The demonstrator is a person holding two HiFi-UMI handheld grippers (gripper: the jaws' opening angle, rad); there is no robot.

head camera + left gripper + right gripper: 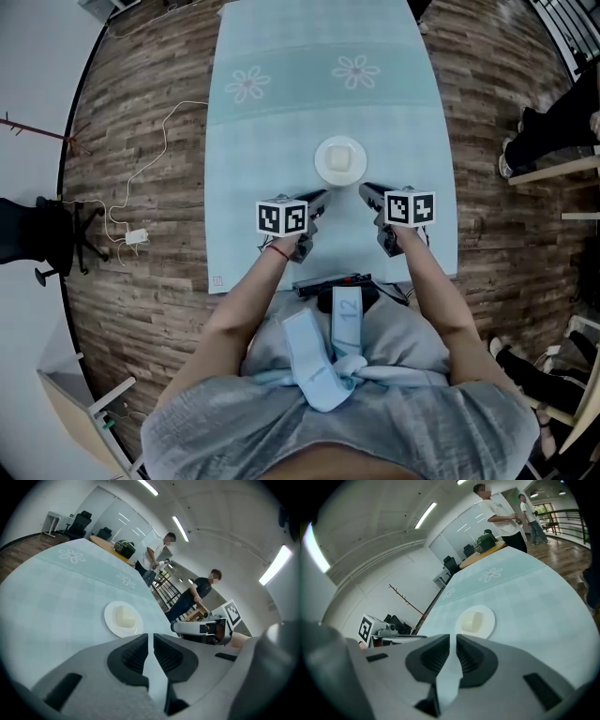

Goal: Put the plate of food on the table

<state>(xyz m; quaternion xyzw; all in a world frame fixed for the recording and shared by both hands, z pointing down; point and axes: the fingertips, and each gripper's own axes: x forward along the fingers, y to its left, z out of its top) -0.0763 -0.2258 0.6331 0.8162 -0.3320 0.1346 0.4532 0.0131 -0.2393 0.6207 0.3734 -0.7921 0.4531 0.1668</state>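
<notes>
A white plate holding a pale block of food rests on the table's light teal cloth. My left gripper hovers just short of the plate's near left side, my right gripper just short of its near right side. Neither touches it. In the left gripper view the plate lies ahead of the jaws, which stand shut with nothing in them. The right gripper view shows the plate beyond its own gripper, whose jaws are also shut and empty.
Flower prints mark the cloth's far half. On the wooden floor to the left lies a white cable, beside a black chair. People stand beyond the table's far end near a wooden table with a green bag.
</notes>
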